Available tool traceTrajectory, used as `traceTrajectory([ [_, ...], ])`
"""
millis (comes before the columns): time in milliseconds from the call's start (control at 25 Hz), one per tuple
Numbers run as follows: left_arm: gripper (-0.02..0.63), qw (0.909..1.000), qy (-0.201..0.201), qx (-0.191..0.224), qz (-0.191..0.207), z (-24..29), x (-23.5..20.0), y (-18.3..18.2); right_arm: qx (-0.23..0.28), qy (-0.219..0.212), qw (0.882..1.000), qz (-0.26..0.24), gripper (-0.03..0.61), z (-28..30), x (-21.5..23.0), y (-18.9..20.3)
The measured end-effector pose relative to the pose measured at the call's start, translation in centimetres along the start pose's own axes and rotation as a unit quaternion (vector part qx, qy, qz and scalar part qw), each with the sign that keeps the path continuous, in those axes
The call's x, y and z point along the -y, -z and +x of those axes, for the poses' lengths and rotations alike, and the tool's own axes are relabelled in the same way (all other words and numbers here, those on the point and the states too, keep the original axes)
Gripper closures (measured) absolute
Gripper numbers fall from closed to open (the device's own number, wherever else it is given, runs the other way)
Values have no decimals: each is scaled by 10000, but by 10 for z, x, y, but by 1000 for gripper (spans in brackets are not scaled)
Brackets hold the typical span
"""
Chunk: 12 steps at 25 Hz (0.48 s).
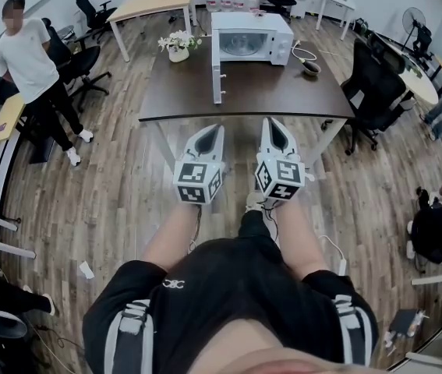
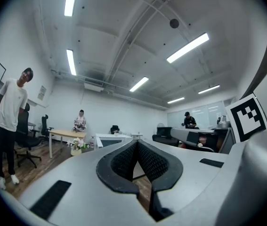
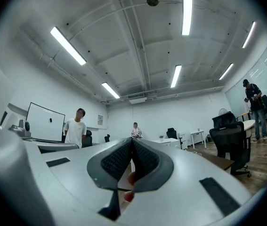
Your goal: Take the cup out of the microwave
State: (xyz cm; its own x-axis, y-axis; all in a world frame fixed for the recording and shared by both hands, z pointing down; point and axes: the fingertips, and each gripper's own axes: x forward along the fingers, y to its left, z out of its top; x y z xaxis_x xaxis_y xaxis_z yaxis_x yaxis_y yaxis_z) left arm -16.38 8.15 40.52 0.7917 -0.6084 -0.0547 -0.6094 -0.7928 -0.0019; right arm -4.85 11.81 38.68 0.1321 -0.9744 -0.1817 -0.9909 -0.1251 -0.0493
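Observation:
A white microwave [image 1: 250, 37] stands at the far side of the dark table [image 1: 244, 100], its door [image 1: 218, 80] swung open toward me. I cannot make out the cup inside it. My left gripper [image 1: 213, 129] and right gripper [image 1: 271, 123] are held side by side at the table's near edge, short of the microwave and pointing at it. In the left gripper view the left gripper [image 2: 137, 144] has its jaws together with nothing between them. The right gripper [image 3: 132, 140] is shut and empty too.
A pot of white flowers [image 1: 178, 47] stands left of the microwave, with a dark bowl [image 1: 311, 69] and a white cable to its right. Black office chairs [image 1: 373, 92] crowd the table's right side. A person [image 1: 30, 61] stands at the far left.

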Motion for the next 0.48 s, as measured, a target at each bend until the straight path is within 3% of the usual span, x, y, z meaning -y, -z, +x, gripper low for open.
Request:
traceTrajectory([
  [480, 614, 9997, -232, 94, 2, 191, -64, 5, 55, -230, 9997, -36, 577, 185, 90, 24],
])
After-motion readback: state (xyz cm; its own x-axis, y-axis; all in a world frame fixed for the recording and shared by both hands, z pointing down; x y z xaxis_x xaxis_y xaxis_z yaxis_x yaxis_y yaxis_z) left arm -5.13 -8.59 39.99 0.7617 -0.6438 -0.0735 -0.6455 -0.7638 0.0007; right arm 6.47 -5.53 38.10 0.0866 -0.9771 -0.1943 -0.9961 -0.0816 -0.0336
